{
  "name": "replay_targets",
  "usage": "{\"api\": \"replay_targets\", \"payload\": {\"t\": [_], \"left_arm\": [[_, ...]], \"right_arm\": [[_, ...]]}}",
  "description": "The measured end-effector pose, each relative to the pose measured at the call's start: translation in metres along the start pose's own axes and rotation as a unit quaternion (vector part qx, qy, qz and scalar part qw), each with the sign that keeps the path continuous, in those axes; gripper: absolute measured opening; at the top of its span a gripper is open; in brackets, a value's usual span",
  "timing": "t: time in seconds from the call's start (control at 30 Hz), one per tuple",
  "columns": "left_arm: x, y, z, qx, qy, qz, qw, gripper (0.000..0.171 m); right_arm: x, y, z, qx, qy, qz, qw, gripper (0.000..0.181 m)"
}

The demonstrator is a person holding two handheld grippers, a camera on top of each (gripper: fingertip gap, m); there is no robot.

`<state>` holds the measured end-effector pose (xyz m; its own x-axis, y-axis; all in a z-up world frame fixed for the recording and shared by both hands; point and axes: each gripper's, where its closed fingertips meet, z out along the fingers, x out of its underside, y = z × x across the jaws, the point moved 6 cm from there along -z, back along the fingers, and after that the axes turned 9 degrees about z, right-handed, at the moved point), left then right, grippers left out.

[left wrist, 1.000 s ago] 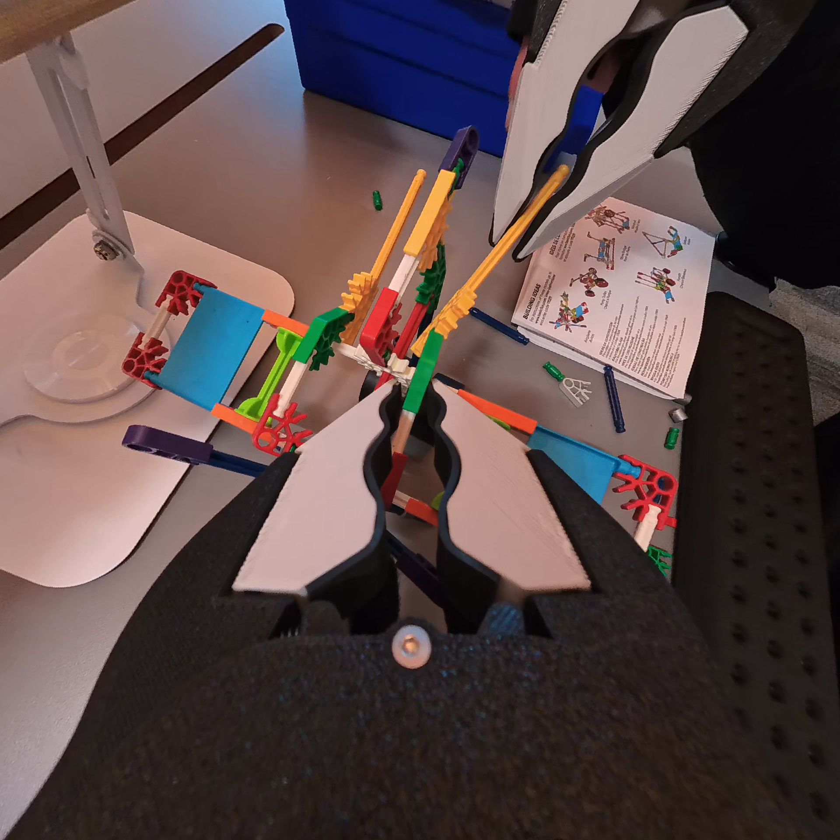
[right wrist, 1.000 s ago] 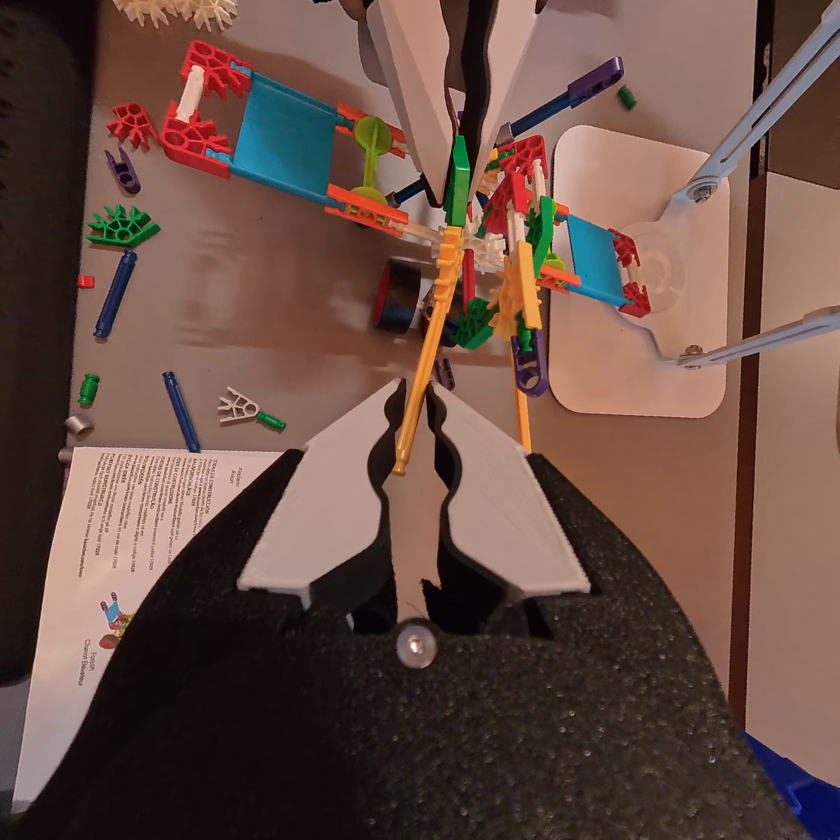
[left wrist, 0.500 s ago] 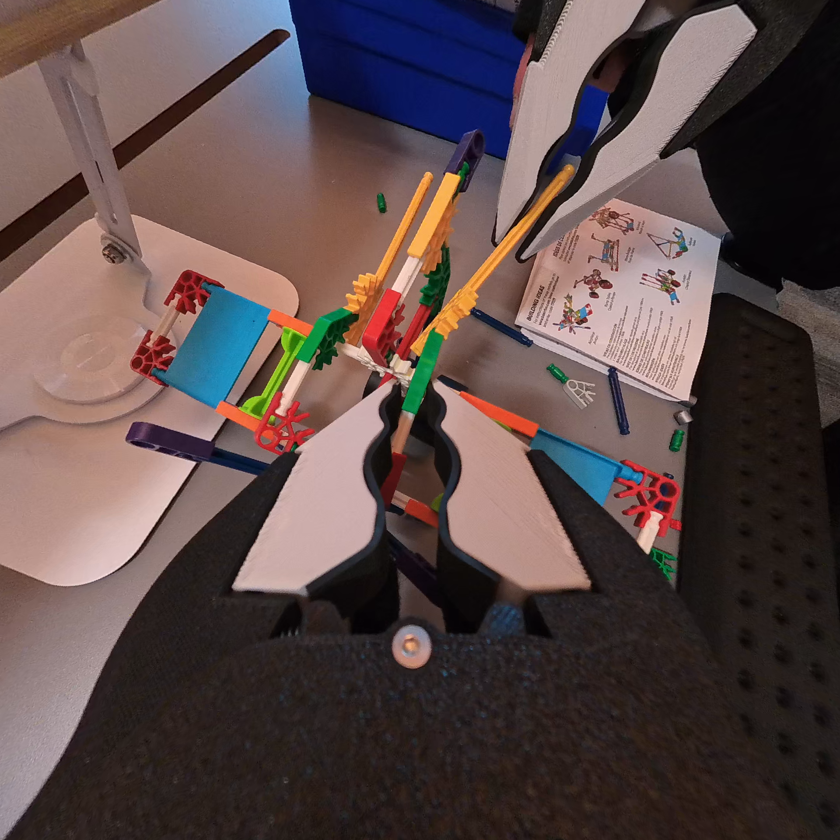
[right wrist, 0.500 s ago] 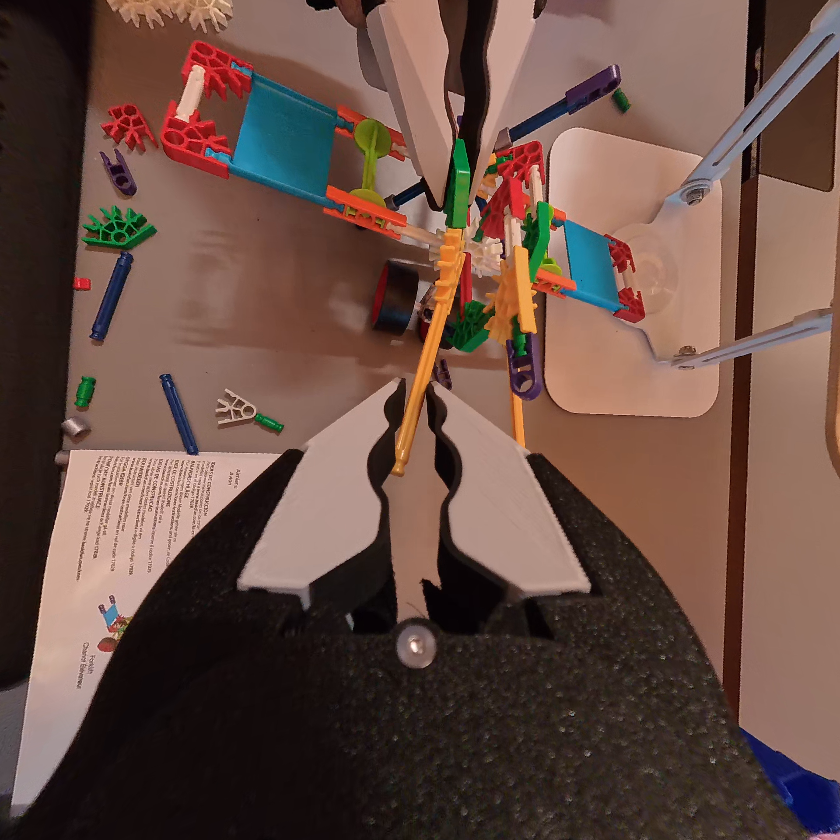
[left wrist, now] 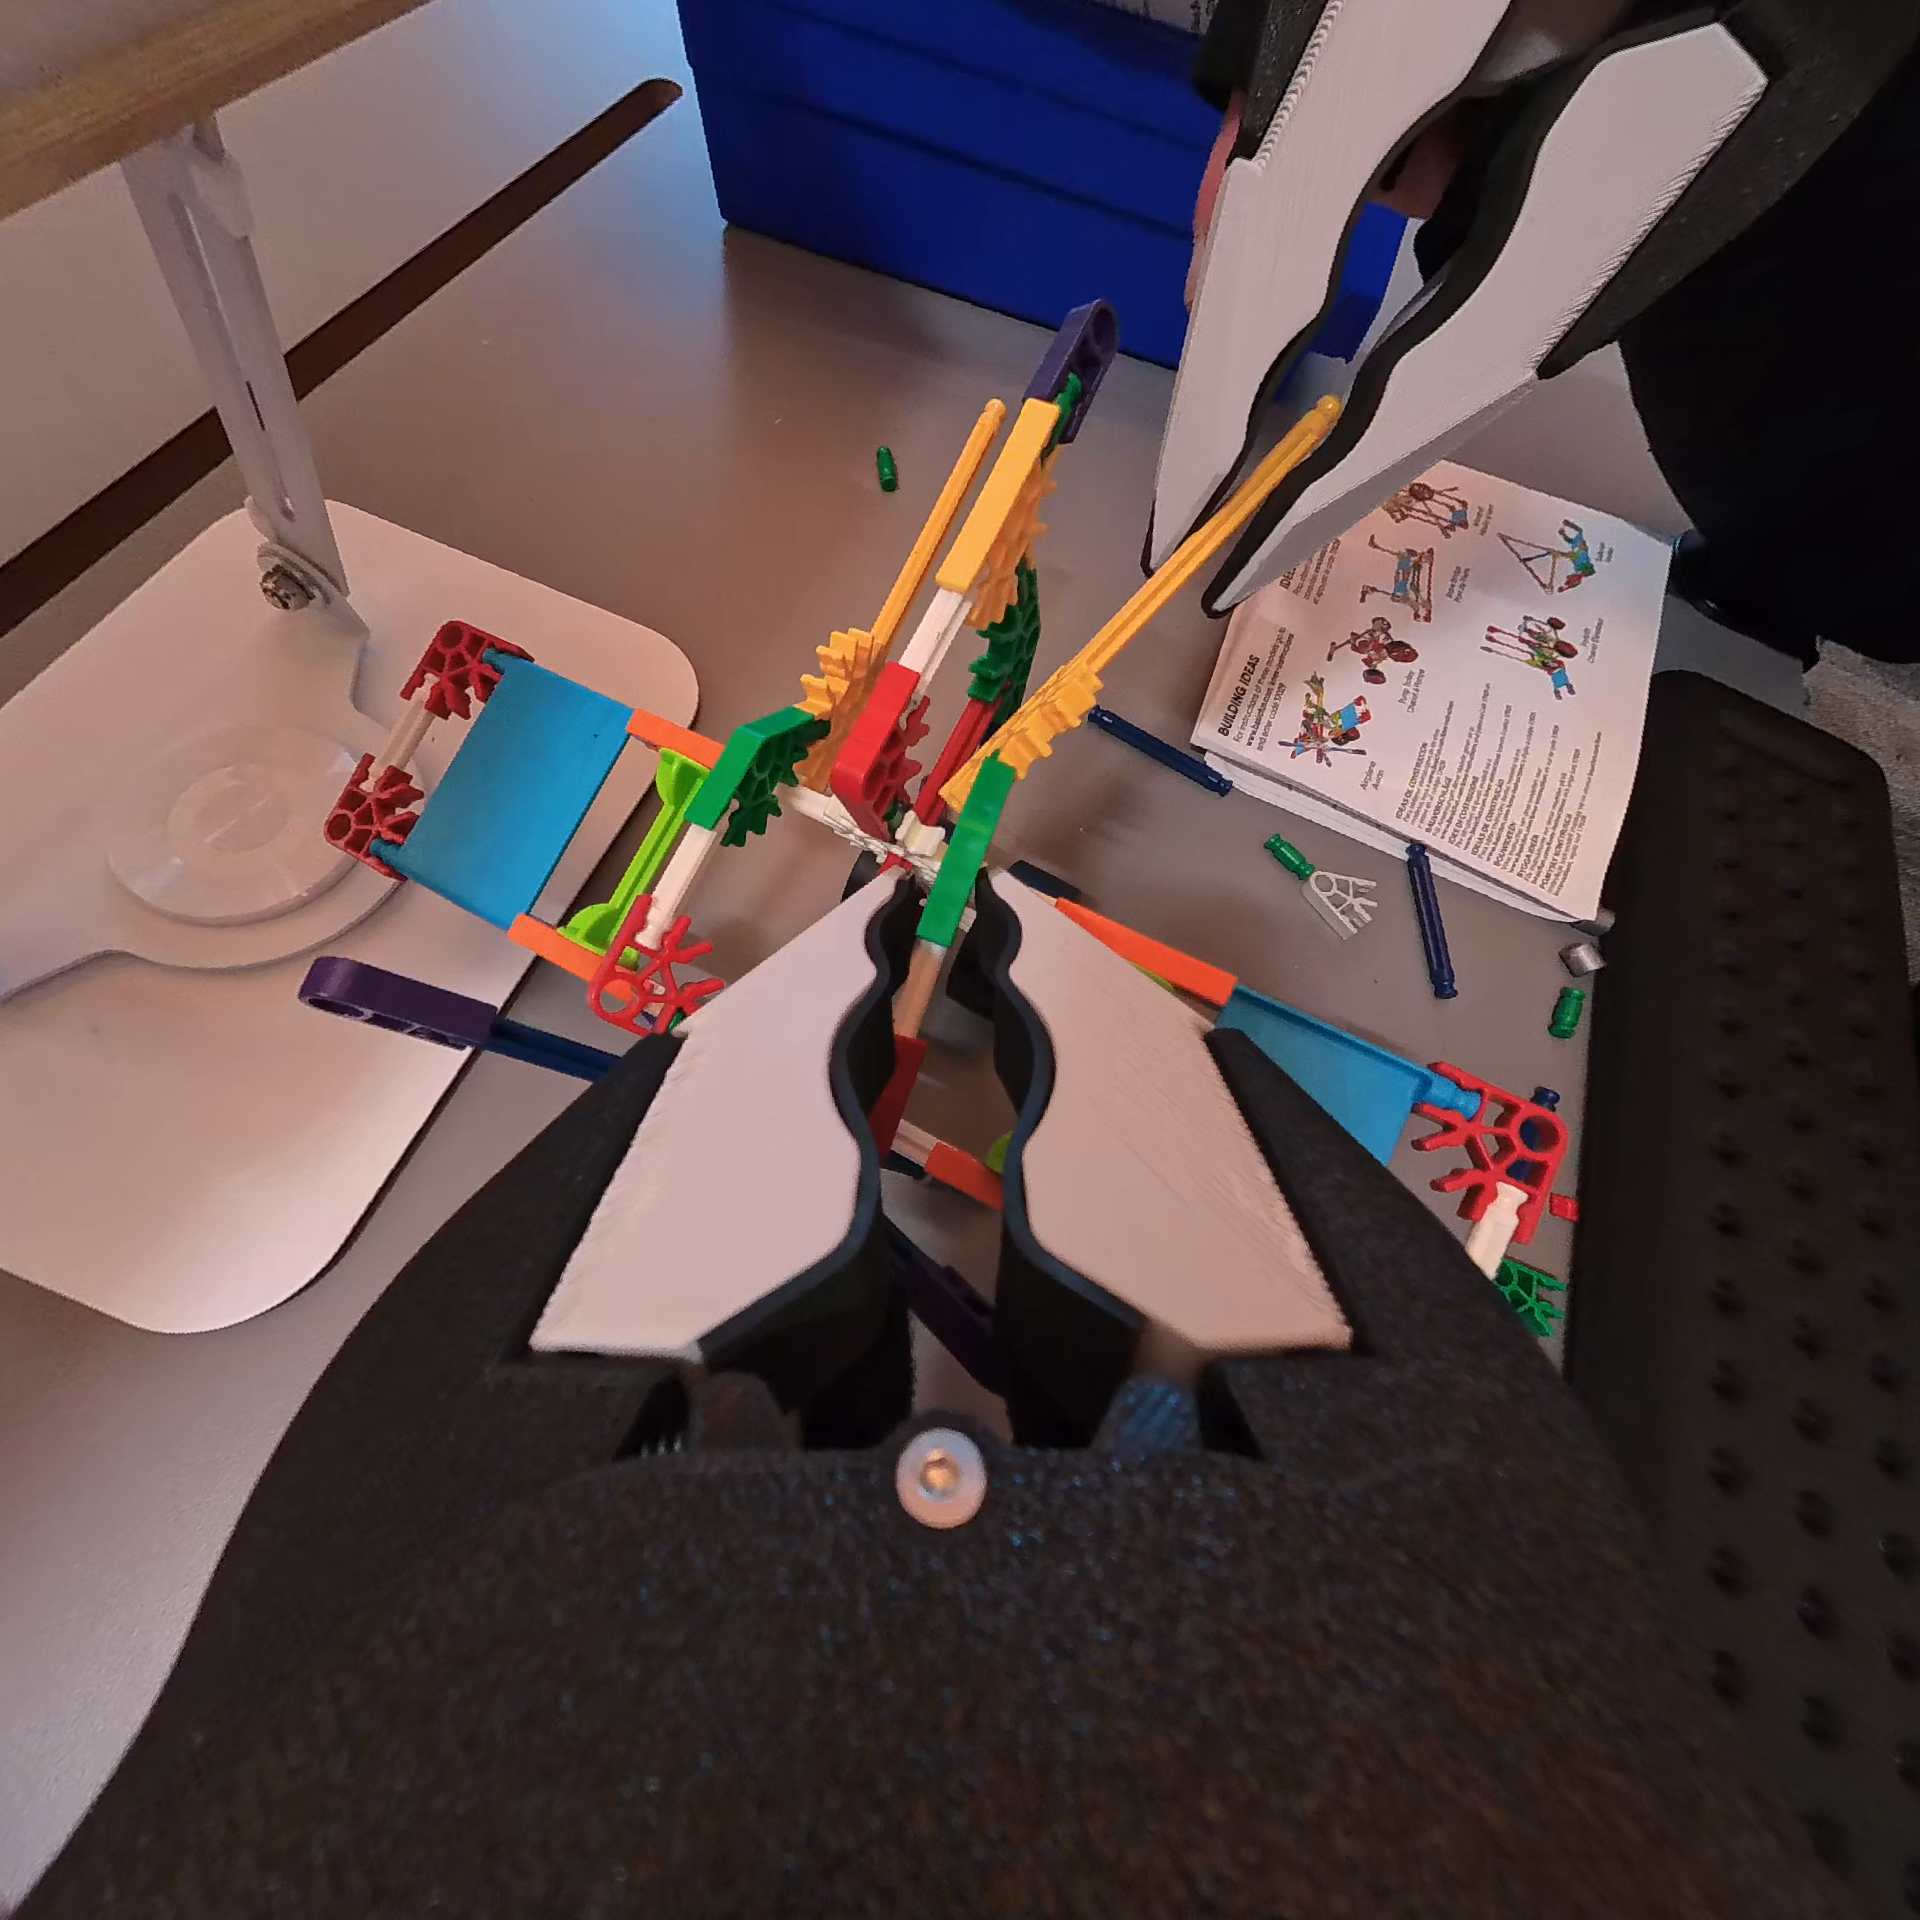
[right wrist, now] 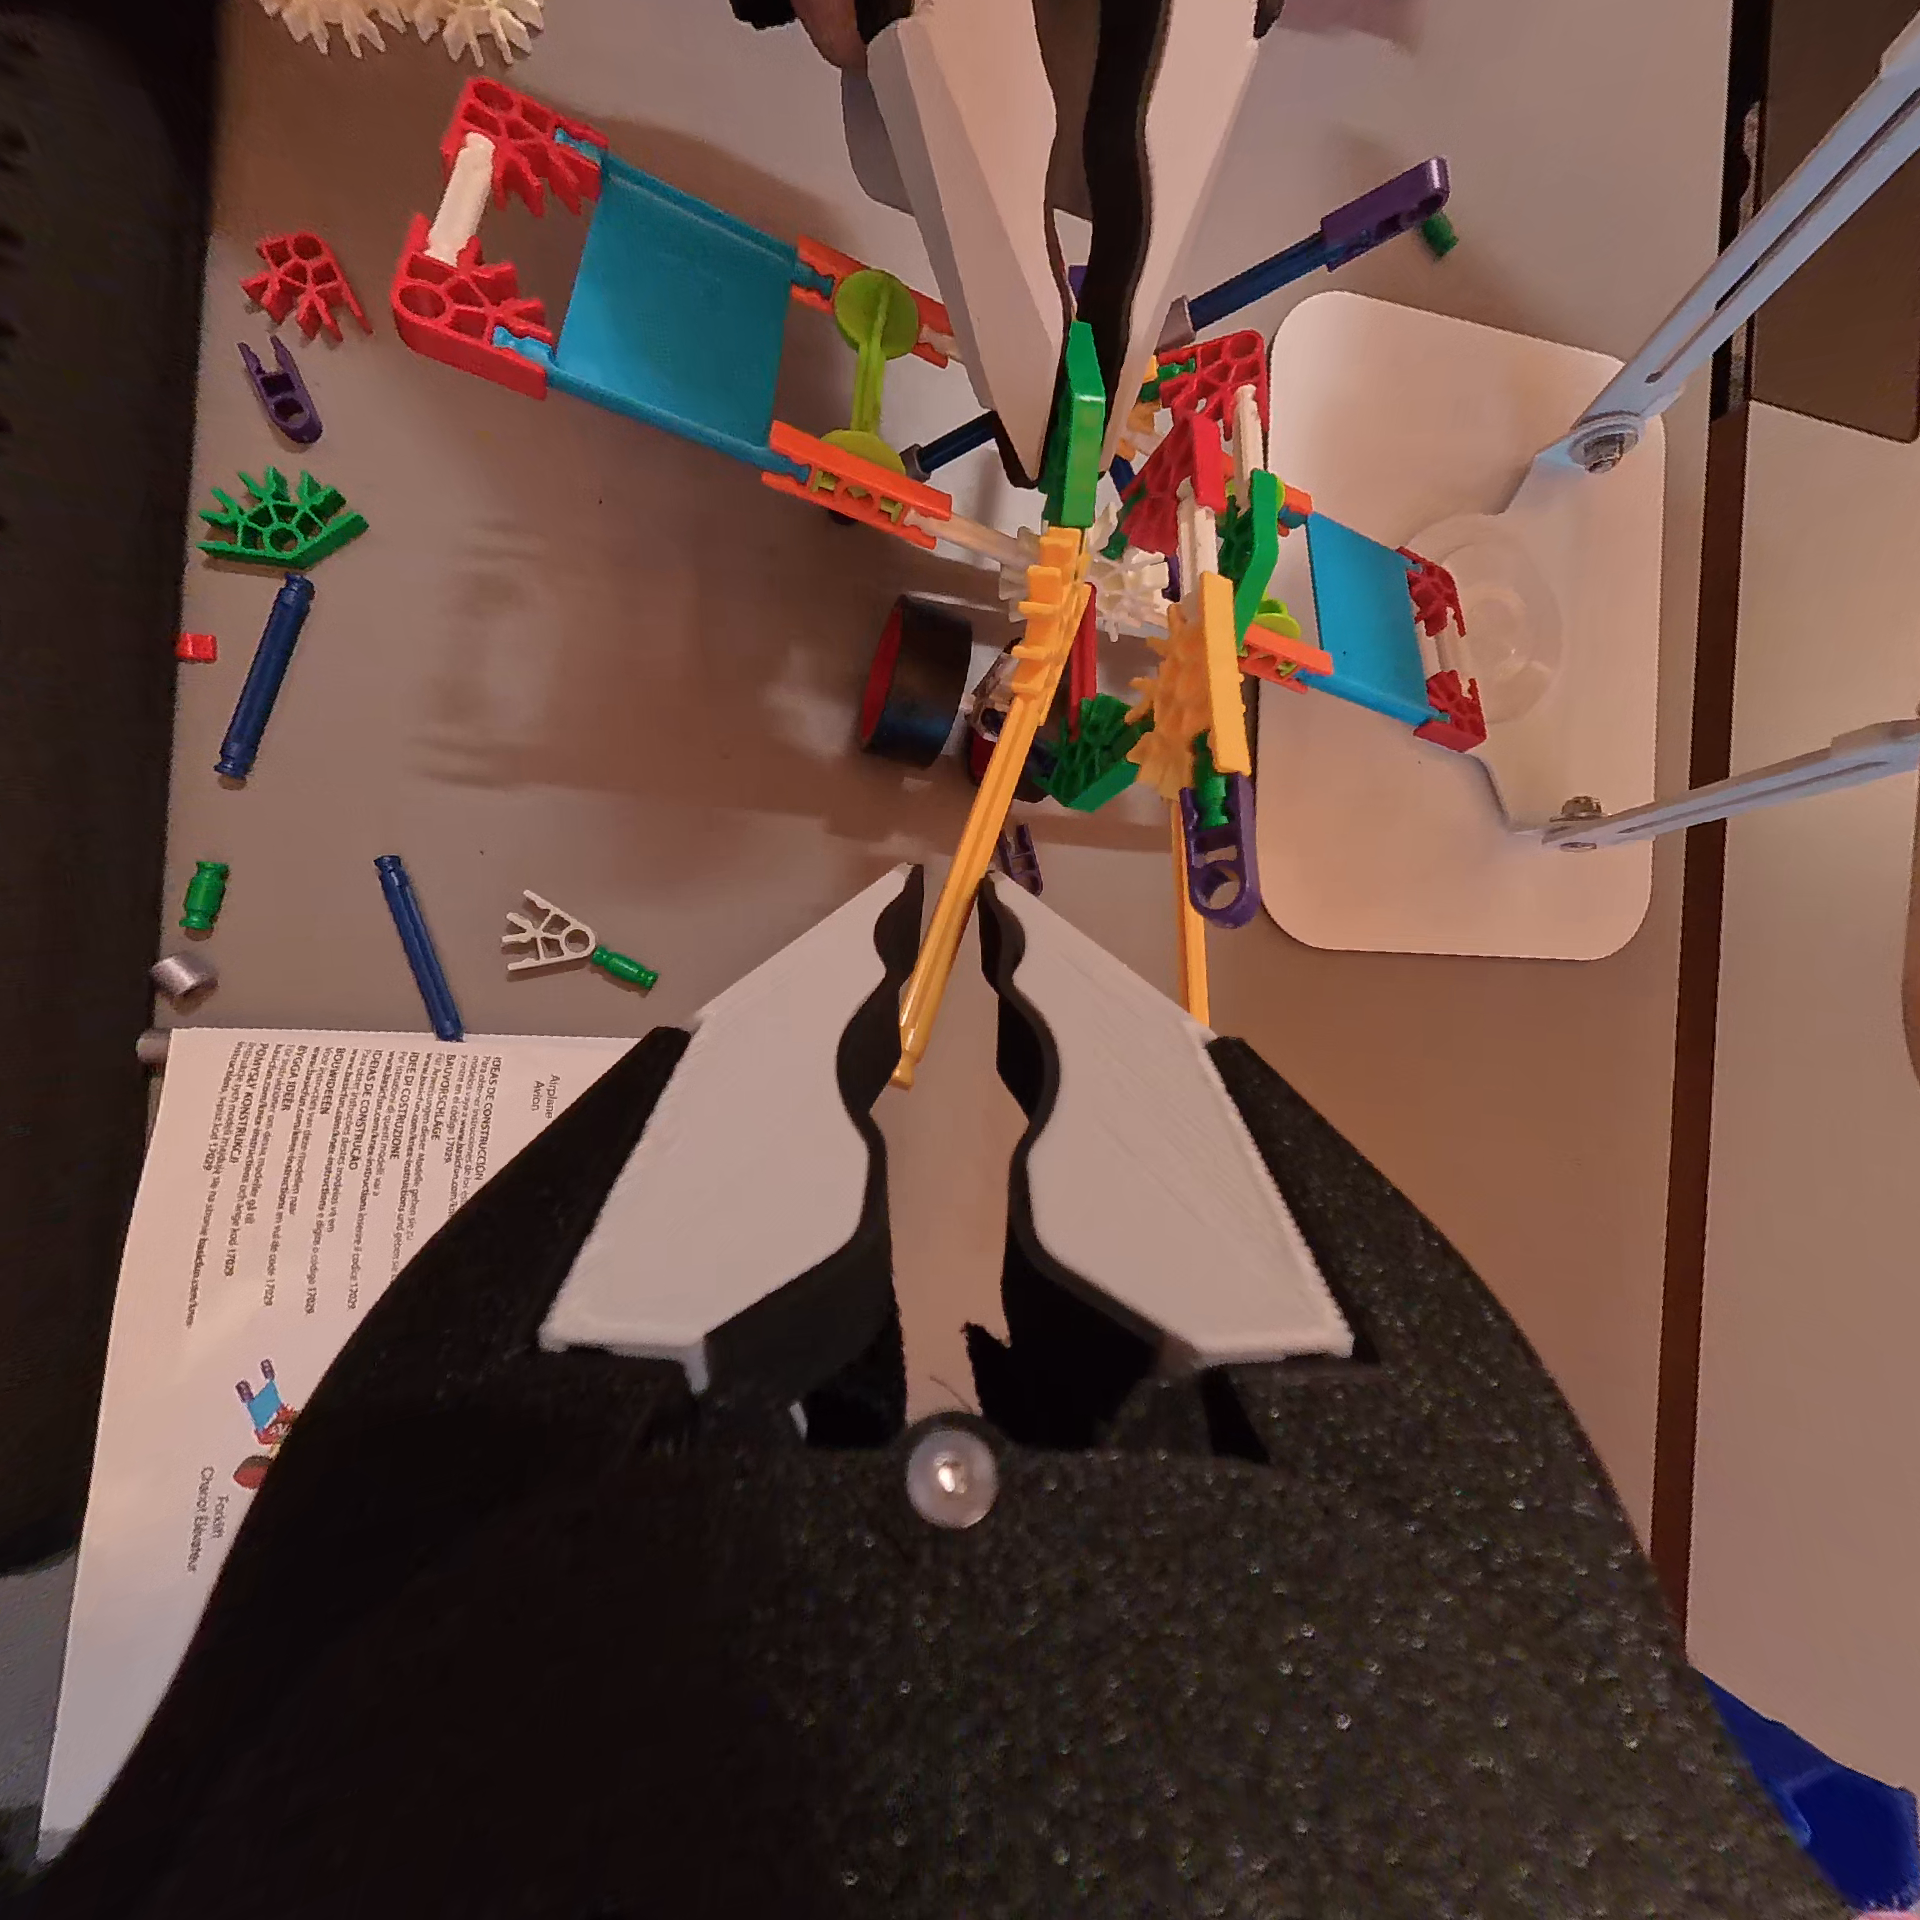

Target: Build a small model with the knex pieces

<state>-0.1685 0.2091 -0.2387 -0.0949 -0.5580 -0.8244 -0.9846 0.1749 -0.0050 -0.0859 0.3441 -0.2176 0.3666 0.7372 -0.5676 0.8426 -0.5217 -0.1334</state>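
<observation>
The left gripper (left wrist: 935, 894) pinches the toy model's green piece (left wrist: 961, 852). The right gripper (right wrist: 951, 883) clamps its yellow rod (right wrist: 966, 883). A printed leaflet (right wrist: 312, 1195) lies nearby

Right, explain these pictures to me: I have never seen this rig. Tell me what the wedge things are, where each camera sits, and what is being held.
The pale wedges are fingers of two hand-held grippers; no robot arm. Each picture comes from a camera on one gripper, looking along its fingers. The left gripper pinches a green piece of a colourful toy model made of rods and connectors. The right gripper is closed on a yellow rod sticking out of that model. Around it on the grey table lie loose pieces, an instruction leaflet, a white stand base and a blue bin.
</observation>
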Motion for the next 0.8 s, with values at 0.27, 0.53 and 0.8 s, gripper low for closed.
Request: {"api": "replay_targets", "payload": {"t": [0.27, 0.53, 0.8], "left_arm": [[0.000, 0.000, 0.001, 0.002, -0.002, 0.001, 1.000, 0.010], [-0.002, -0.003, 0.003, 0.007, -0.003, 0.007, 1.000, 0.007], [-0.002, -0.005, 0.003, 0.030, -0.014, 0.000, 0.999, 0.007]], "right_arm": [[0.002, -0.005, 0.000, 0.010, 0.000, 0.008, 1.000, 0.009], [0.001, -0.013, -0.001, 0.058, 0.013, 0.005, 0.998, 0.006], [0.006, -0.008, -0.005, 0.061, 0.037, -0.009, 0.997, 0.015]]}}
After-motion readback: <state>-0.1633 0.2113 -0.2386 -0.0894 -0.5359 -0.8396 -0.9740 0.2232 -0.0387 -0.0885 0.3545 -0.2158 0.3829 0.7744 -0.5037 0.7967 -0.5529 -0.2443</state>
